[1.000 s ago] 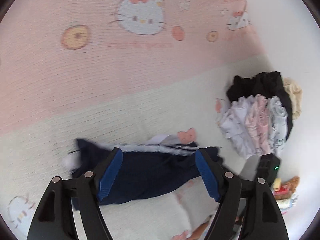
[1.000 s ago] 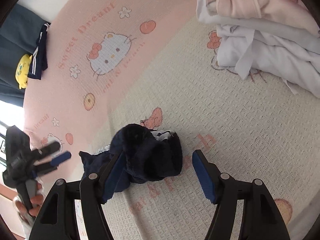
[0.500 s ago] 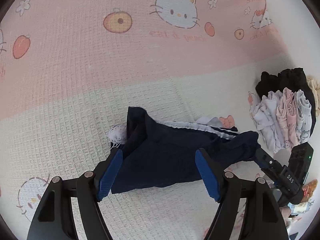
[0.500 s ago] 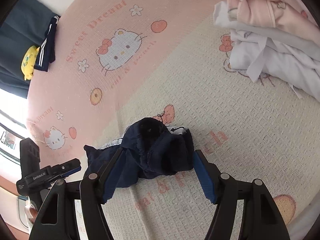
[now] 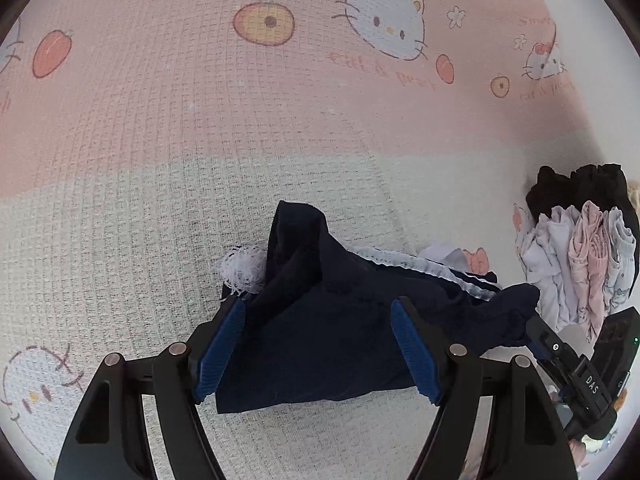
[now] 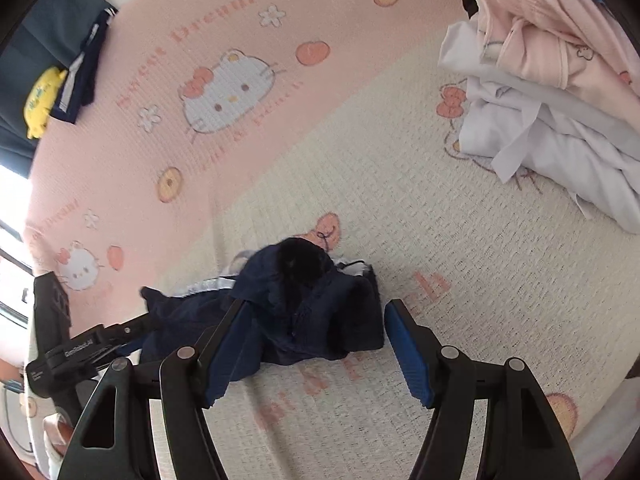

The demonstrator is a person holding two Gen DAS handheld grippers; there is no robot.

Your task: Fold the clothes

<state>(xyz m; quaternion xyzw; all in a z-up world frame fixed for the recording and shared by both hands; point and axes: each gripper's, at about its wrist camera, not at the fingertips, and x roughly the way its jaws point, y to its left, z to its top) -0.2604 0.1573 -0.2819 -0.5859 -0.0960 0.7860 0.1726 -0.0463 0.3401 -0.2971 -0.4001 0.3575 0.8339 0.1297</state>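
Navy shorts [image 5: 340, 340] crumpled on blanket [image 5: 160, 200] (no container).

You have one pair of navy shorts [image 5: 340, 340] lying crumpled on the cream part of the blanket, just below where the pink band begins. A white side stripe runs along its upper edge in the left view, and a bit of white mesh lining pokes out at its left end, beside a corner of cloth that stands up in a peak. Its lower edge lies fairly straight and flat. From the right view the shorts [image 6: 304, 312] are bunched into a rumpled heap, with a dark drawstring trailing over a printed pink bow. Your folded pile [image 5: 576, 256] sits well apart at the blanket's right edge.
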